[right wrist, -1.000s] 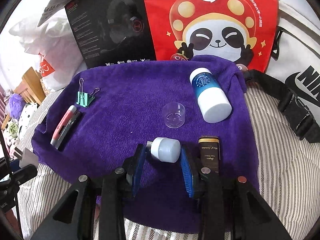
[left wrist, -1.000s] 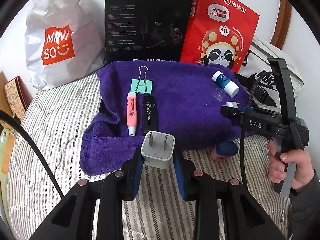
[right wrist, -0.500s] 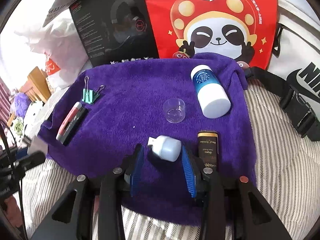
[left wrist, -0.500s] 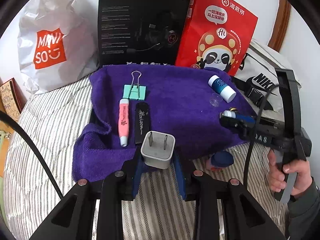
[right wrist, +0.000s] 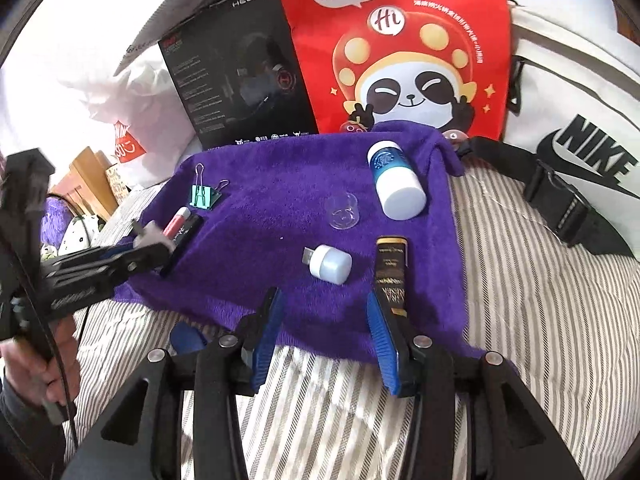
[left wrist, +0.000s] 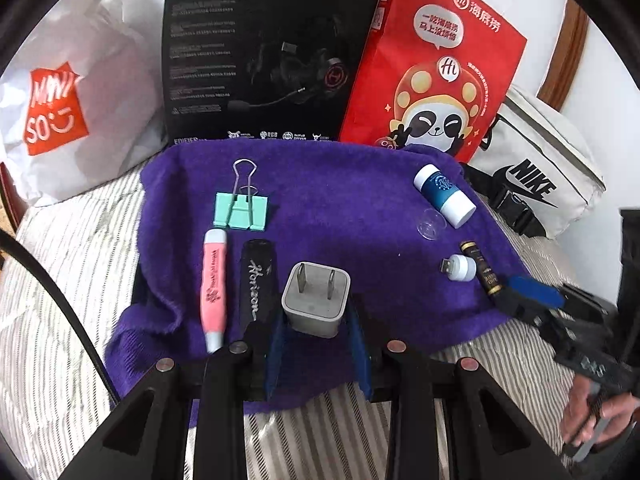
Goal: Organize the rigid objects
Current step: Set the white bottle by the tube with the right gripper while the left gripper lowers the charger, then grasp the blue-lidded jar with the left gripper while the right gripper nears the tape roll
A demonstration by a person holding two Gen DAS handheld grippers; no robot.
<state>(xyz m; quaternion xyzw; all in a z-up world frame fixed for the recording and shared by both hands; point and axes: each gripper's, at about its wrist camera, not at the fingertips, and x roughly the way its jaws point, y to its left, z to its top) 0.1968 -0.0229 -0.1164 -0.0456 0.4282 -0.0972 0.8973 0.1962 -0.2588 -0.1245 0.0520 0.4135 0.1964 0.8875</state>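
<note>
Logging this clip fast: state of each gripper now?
Left gripper: shut on the grey charger plug.
Right gripper: jaws opening, nothing between them; white USB lamp lies released.

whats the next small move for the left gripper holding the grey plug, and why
Probably lower the left gripper and set the grey wall-plug adapter on the purple towel beside the black Horizon stick: it is still clamped just above bare towel there, continuing that row.

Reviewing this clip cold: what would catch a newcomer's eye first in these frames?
Probably the red panda bag propped at the back, behind the purple towel spread over the striped bedding. On the towel small items sit in two groups, left and right. The left gripper grips a grey plug adapter over the towel's near edge, while the right gripper is opening, nothing between its jaws, the small white USB light lying just beyond them.
</note>
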